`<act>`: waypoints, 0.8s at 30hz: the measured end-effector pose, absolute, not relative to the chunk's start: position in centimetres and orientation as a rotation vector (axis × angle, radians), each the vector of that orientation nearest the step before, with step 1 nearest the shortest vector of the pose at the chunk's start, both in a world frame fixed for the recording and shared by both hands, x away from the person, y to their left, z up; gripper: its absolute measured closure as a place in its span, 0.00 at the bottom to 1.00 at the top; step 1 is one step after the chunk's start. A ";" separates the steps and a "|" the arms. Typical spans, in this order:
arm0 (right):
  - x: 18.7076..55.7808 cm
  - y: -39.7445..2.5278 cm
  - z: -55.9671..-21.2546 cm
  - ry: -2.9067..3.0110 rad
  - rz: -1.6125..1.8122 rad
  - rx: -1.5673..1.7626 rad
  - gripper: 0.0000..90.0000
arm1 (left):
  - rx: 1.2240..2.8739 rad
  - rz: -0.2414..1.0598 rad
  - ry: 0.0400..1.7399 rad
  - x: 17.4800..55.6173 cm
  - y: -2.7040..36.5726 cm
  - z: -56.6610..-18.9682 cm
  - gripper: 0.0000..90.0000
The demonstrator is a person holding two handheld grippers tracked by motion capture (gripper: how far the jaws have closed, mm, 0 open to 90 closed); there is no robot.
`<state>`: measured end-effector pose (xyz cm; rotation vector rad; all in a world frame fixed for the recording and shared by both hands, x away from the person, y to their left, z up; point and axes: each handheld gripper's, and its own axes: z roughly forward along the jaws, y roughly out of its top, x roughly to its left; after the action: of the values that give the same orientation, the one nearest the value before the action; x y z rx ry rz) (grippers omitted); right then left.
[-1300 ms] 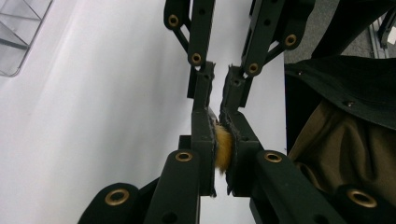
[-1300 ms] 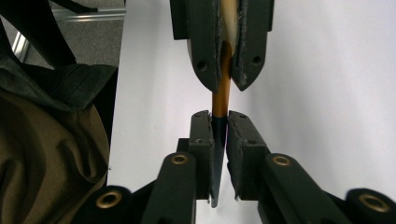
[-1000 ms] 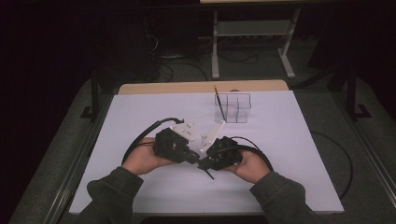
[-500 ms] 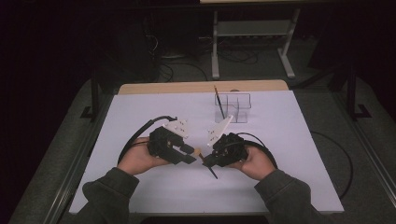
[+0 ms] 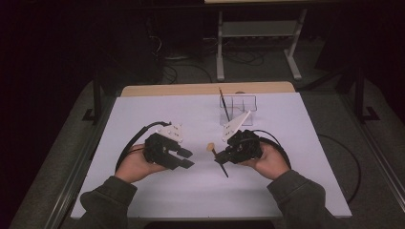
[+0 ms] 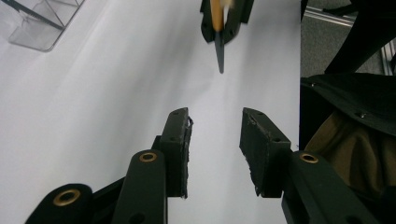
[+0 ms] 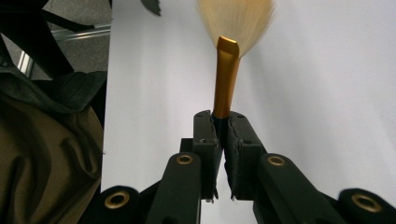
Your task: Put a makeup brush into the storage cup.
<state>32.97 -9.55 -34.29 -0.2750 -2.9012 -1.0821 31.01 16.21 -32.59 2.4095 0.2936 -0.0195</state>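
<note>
Fan brush with gold ferrule, pale bristles and dark handle [image 7: 226, 79]: pinched at the handle by the right gripper [image 5: 228, 152], lifted above the white table sheet [image 5: 296, 143], bristles aimed toward the left gripper [image 5: 184, 159]. Left jaws spread, empty, just apart from the brush. Behind, clear plastic divided holder [image 5: 241, 106] already carrying one thin dark brush [image 5: 222, 102]. Probably halfway: fan brush in hand, placing into the holder left.

Bare table [image 5: 157, 114] all round; clear organizer [image 5: 238, 104] far.
</note>
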 end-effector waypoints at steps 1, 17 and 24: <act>33.1 -9.7 -34.3 -2.903 -1.085 -0.283 0.92 | 2.409 -0.015 0.289 31.0 16.3 -32.7 0.68; 34.1 -11.6 -34.0 -2.898 -1.093 -0.384 0.92 | 2.358 -0.006 0.360 30.6 18.2 -34.5 0.64; 34.5 -12.0 -33.9 -2.898 -1.097 -0.409 0.92 | 2.343 -0.001 0.376 30.4 19.0 -35.2 0.62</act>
<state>34.54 -12.01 -33.86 -0.4091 -2.8976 -1.0970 30.42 19.05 -35.17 2.3427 0.3765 -0.0011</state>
